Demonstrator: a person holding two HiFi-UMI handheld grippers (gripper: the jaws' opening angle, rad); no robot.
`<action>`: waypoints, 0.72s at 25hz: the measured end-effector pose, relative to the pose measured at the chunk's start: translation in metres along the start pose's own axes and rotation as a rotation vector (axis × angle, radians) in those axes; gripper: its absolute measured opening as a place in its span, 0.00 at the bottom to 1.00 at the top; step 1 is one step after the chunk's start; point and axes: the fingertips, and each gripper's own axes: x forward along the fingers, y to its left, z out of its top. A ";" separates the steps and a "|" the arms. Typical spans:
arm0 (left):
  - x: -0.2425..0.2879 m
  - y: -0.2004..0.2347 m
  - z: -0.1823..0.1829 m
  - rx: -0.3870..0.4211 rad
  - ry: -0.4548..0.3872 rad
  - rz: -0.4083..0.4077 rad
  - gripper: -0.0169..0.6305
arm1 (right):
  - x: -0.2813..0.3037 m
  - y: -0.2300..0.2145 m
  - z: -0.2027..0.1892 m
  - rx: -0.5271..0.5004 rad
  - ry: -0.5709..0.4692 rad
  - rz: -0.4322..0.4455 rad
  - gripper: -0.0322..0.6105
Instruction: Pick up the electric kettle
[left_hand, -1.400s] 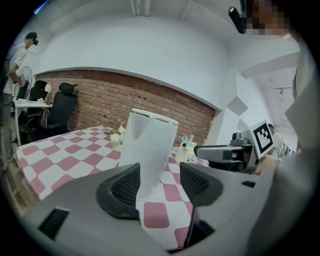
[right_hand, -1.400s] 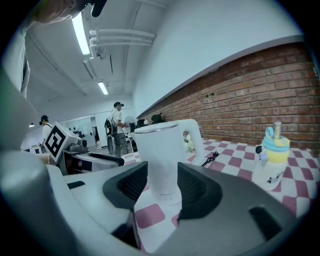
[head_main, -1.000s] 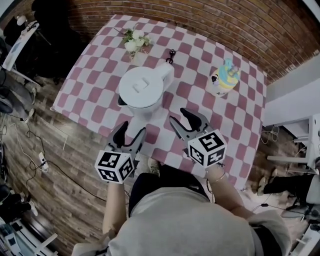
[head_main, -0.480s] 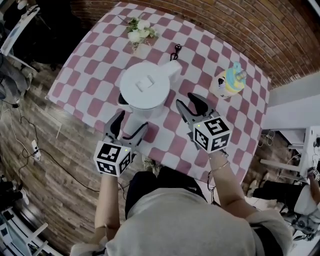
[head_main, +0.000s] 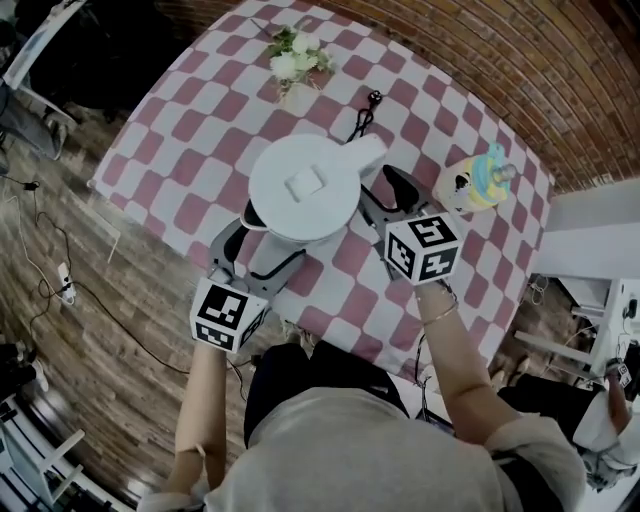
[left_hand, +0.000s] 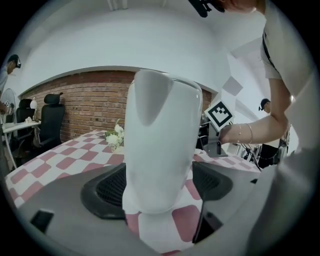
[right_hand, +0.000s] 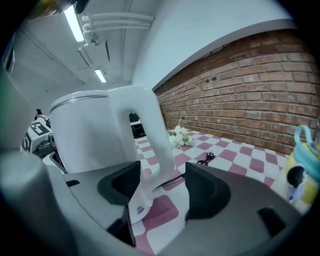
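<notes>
Grippers close in on the electric kettle (head_main: 305, 185) from 2 sides; it stands upright on the checkered tablecloth (head_main: 180, 130), long axis vertical, lid up, near the table's middle. Left gripper (head_main: 262, 250) sits at the kettle's 7 o'clock in the head view; its jaws have just been opening and stand spread wide, with the white body (left_hand: 160, 140) filling most of the gap between them. In the left gripper view the pad at 9 o'clock looks to be against the wall and the pad at 3 o'clock stands clear, so no squeeze. Right gripper (head_main: 385, 195) is at the kettle's 4 o'clock; its jaws have also just been opening and are spread. The handle (right_hand: 150, 145) runs down between them, its foot right by the pad at 9 o'clock, with clear space to the other; nothing pinched. Handle points to about 2 o'clock in the head view; the opposite side faces the left gripper at 7 o'clock. Flowers (head_main: 295, 60) lie at the kettle's 12 o'clock, the black cord (head_main: 365, 110) at 1 o'clock and a colourful toy (head_main: 480, 180) at 3 o'clock.
</notes>
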 end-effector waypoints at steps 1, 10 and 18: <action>0.001 0.001 0.002 0.003 -0.006 -0.004 0.66 | 0.006 -0.002 0.002 -0.006 -0.001 0.011 0.48; 0.009 0.000 0.008 -0.020 -0.054 -0.041 0.66 | 0.045 -0.010 0.014 -0.094 -0.035 0.086 0.48; 0.009 0.001 0.010 -0.031 -0.124 -0.031 0.66 | 0.059 0.001 0.021 -0.178 -0.072 0.132 0.24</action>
